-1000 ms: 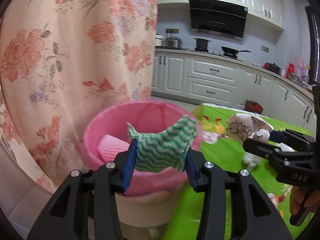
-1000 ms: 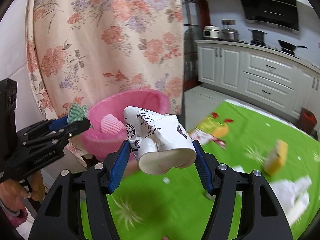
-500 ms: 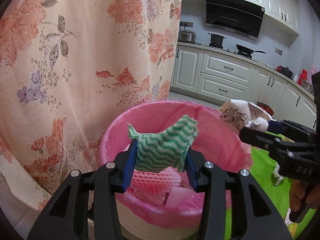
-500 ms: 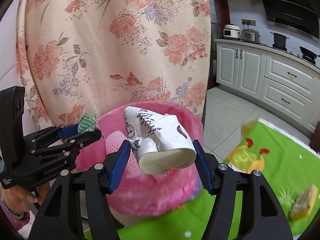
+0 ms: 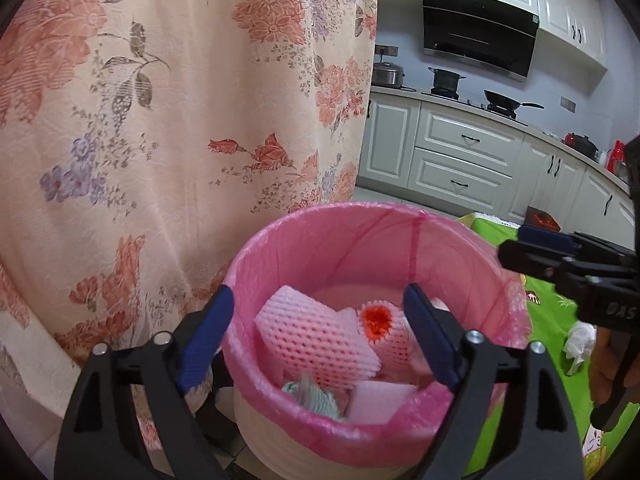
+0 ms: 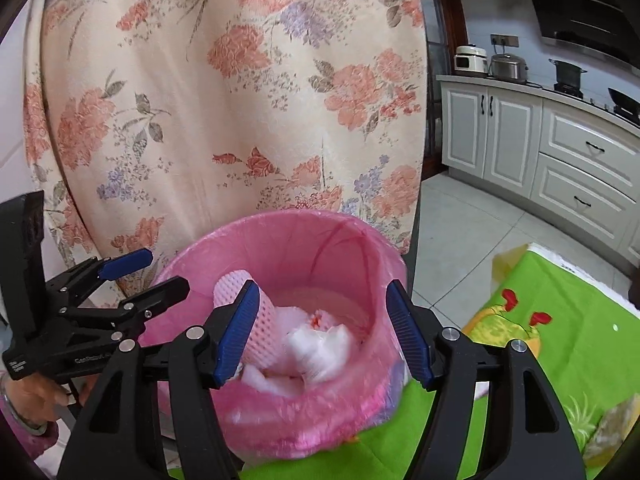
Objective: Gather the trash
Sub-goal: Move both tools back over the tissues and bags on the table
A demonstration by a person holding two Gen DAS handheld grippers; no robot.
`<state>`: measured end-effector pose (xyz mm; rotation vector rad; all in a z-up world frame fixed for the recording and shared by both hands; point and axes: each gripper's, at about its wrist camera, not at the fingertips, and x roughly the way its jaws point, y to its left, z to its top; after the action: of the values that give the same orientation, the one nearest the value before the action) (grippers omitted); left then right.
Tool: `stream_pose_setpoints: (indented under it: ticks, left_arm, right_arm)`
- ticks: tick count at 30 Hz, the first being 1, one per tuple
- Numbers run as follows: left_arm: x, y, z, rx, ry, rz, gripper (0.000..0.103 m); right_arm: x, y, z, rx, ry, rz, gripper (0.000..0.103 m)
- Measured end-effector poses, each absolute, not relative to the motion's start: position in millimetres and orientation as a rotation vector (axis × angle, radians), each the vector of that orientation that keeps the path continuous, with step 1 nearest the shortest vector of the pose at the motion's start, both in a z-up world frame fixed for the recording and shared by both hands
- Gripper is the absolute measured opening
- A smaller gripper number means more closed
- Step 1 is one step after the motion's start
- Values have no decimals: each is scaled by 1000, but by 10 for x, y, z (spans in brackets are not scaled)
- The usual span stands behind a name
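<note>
Over the bin [image 5: 460,248], both of my grippers hang side by side, pointing down into it. One bin, white-walled, lined with one pink bag [image 6: 280,240] folded over its rim. It stands just in front of one floral curtain [image 5: 160,120] and at the edge of a green mat [image 6: 580,340].

Left gripper [image 5: 320,336]: jaws opening, nothing between the two blue pads, no contact with any item. Directly below them, inside the bin, lies one green-and-white zigzag cloth [image 5: 316,398], low against the near wall.

Right gripper [image 6: 324,332]: jaws also opening, nothing pressed between its two pads. Below it, in the bin, sits one white crumpled lump [image 6: 320,346], blurred; I cannot tell what it is from this view.

Count of bin contents, left wrist view:
- pink foam nets: two. One lies flat [image 5: 316,344]; the other [image 5: 384,332] is rolled, with an orange-red centre showing at its open end.
- zigzag cloth: one.
- pale flat piece [image 5: 380,402]: one, just beside the cloth.

Outside the bin: one white crumpled tissue [image 5: 578,340] on the mat, to the right of the rim in the left wrist view, partly hidden behind the right gripper. One yellowish blurred item [image 6: 612,424] at the mat's lower right in the right wrist view; not identifiable.

Part of a hand [image 6: 32,396] shows under the left gripper's body.

Background: kitchen cabinets [image 5: 460,160], two pots and one pan on the counter.
</note>
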<state>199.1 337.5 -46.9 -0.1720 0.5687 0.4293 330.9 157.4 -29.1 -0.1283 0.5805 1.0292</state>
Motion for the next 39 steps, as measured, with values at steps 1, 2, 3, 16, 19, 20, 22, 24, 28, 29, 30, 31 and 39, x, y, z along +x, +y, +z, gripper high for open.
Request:
stream_pose_setpoints:
  ticks: [1, 2, 3, 16, 19, 20, 22, 24, 28, 29, 30, 31, 39]
  left_arm:
    - [1966, 3341, -469, -172, 569, 429, 86]
    - [1930, 3294, -463, -172, 567, 430, 89]
    - [1896, 3252, -455, -171, 562, 433, 92]
    - [1491, 2372, -303, -76, 474, 421, 98]
    - [1472, 2210, -351, -91, 490, 378, 98]
    - [1466, 2133, -375, -93, 494, 368, 98]
    - [1483, 2026, -421, -106, 510, 337, 98]
    - [1514, 1896, -475, -123, 531, 299, 98]
    - [1612, 1632, -577, -162, 560, 232, 98]
    - [1644, 1557, -602, -166, 564, 220, 98]
    - [1668, 1494, -621, -166, 564, 212, 98]
    - [1698, 1414, -644, -165, 563, 204, 98]
    - [1955, 966, -814, -107, 597, 124, 98]
  right_arm:
    - [3269, 1520, -281, -131, 576, 1024, 64]
    - [3220, 1447, -276, -132, 571, 1016, 64]
    - [3168, 1367, -276, -132, 567, 1003, 64]
    - [2699, 369, -389, -70, 584, 858, 70]
    - [2639, 103, -413, -42, 590, 813, 70]
    - [2628, 30, -421, -33, 592, 800, 70]
    - [2595, -178, -459, -9, 599, 762, 71]
    - [2578, -350, -501, 6, 606, 729, 71]
    - [2581, -772, -647, 40, 637, 633, 71]
    - [2594, -866, -682, 51, 645, 614, 71]
    - [2606, -963, -716, 64, 654, 591, 71]
    - [2619, -1035, -741, 73, 658, 573, 71]
    - [2760, -1532, -934, 129, 691, 405, 71]
